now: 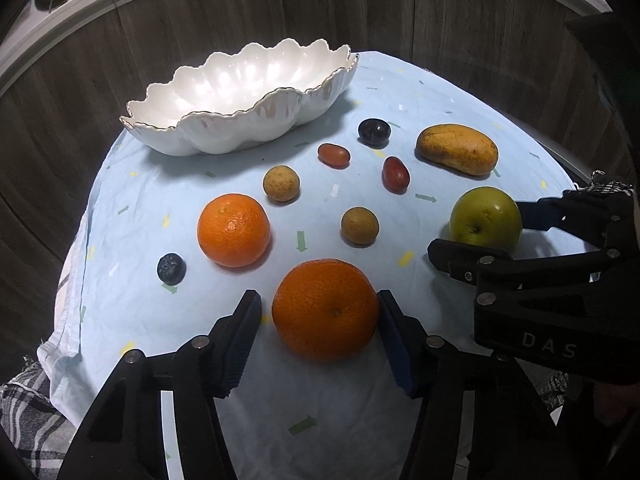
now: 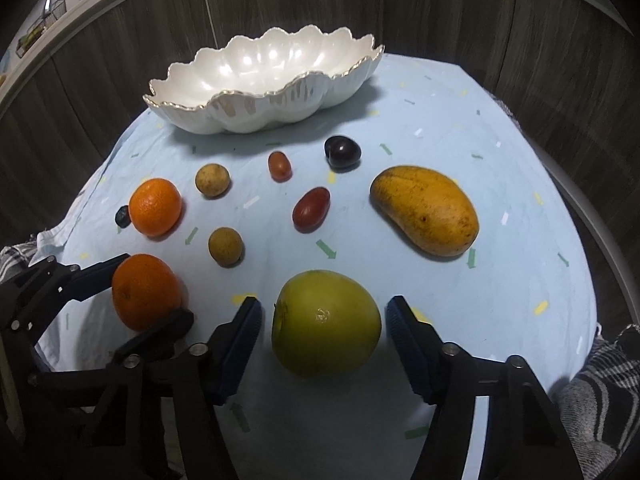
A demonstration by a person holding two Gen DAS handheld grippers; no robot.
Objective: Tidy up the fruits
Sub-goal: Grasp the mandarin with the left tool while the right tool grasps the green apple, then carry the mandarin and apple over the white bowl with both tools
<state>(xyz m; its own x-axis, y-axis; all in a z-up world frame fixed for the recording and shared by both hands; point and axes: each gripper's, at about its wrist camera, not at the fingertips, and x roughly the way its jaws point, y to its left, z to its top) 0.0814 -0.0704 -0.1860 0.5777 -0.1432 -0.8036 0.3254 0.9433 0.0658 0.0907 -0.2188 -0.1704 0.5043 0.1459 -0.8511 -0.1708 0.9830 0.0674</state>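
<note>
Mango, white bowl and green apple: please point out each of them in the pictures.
mango (image 2: 426,210), right wrist view, middle of its skin.
white bowl (image 2: 256,110), right wrist view, near outer wall.
green apple (image 2: 326,322), right wrist view, top of its skin.

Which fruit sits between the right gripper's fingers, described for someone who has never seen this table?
Start at the white scalloped ceramic bowl at the far side of the light blue tablecloth and come toward the near edge. There, inside the open right gripper, lies a large round yellow-green apple. It is the only green fruit, rounder than the elongated yellow-orange mango behind it.
</note>
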